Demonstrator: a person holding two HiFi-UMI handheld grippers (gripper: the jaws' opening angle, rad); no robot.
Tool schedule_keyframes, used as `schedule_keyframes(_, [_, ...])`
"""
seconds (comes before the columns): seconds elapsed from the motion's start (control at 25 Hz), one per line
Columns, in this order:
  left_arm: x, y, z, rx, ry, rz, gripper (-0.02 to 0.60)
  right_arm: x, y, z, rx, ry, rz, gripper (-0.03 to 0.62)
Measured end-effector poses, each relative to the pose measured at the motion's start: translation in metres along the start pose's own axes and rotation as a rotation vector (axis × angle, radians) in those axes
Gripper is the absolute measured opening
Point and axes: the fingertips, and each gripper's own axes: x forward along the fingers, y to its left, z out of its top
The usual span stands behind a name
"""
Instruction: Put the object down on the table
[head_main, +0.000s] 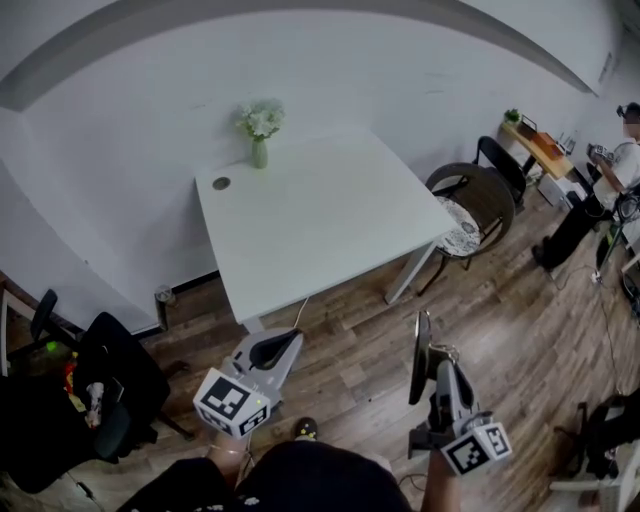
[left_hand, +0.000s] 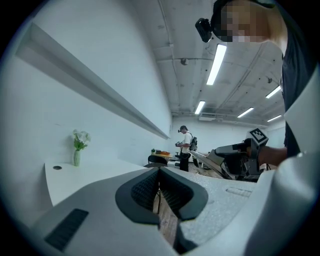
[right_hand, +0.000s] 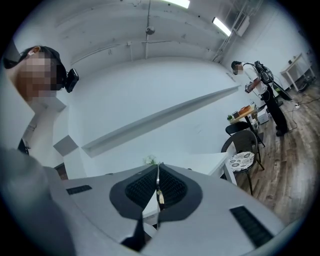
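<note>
Low at the frame's right, the right tongs (head_main: 432, 378) grip a thin, dark, flat object (head_main: 420, 345) edge-up over the floor (head_main: 505, 325), well short of the white counter (head_main: 330, 225) at upper centre; the left tongs (head_main: 278, 350) are closed on nothing, so the putting-down seems wholly ahead.

The table (head_main: 330, 230) is white, the vase (head_main: 259, 154) pale green, its flowers (head_main: 261, 118) white, the floor (head_main: 520, 330) brown wood-grain.

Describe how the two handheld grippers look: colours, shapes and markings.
The left gripper and the right gripper have light grey, speckled bodies tapering to the tips, with black ribbed pads set inside the jaws. Each carries a white cube printed with black square markers. The person wears a dark top.
</note>
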Motion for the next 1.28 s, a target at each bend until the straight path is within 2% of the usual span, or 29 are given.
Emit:
schedule_keyframes(0.28, [-0.009, 0.034, -0.001, -0.015, 0.004, 0.041, -0.002, 0.042, 0.019, -0.002, -0.018, 0.017, 0.042, 0.0])
schedule_keyframes(0.4, [-0.011, 0.045, -0.002, -0.03, 0.023, 0.068, -0.002, 0.055, 0.015, -0.004, -0.012, 0.033, 0.043, 0.002])
schedule_keyframes(0.56, [-0.013, 0.066, -0.002, -0.026, 0.002, 0.117, -0.002, 0.081, 0.009, -0.01, -0.008, 0.059, 0.07, 0.002])
schedule_keyframes(0.8, [-0.01, 0.099, 0.0, -0.026, 0.017, 0.214, -0.002, 0.142, 0.004, -0.011, -0.005, 0.087, 0.153, 0.002])
schedule_keyframes(1.0, [0.002, 0.127, 0.005, -0.037, 0.024, 0.301, -0.002, 0.208, 0.019, -0.007, 0.004, 0.12, 0.284, 0.002])
schedule_keyframes(1.28, [0.03, 0.156, 0.013, -0.02, -0.003, 0.369, -0.002, 0.274, -0.003, -0.017, 0.031, 0.182, 0.345, 0.001])
